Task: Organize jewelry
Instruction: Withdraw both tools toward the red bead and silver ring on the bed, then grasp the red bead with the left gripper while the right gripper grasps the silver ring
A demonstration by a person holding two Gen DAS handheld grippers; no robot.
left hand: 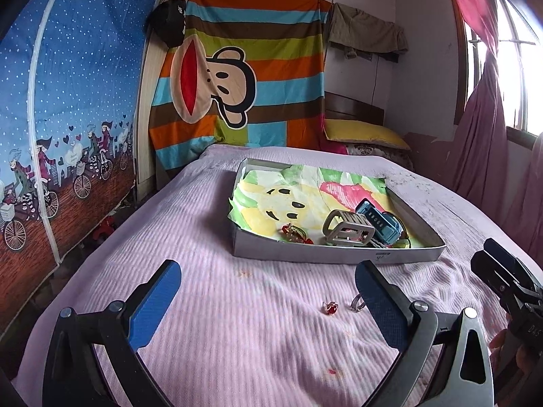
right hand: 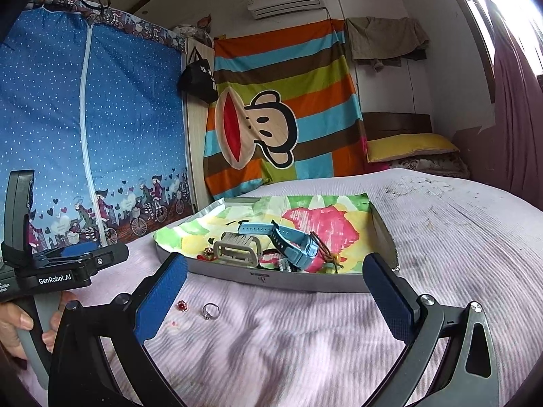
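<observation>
both tools, left tool (left hand: 268, 300) and right tool (right hand: 276, 293), hover wide over the bed (left hand: 237, 322); 2 rings (right hand: 211, 311) lie before the tray (left hand: 339, 254).

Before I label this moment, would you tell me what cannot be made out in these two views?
- Left wrist view: silver ring is partly hidden behind the left gripper's right finger.
- Both views: small pieces at the tray's near wall are cut off by the wall and covered by the grey watch and blue watch.
- Red ring: too small for detail.
</observation>
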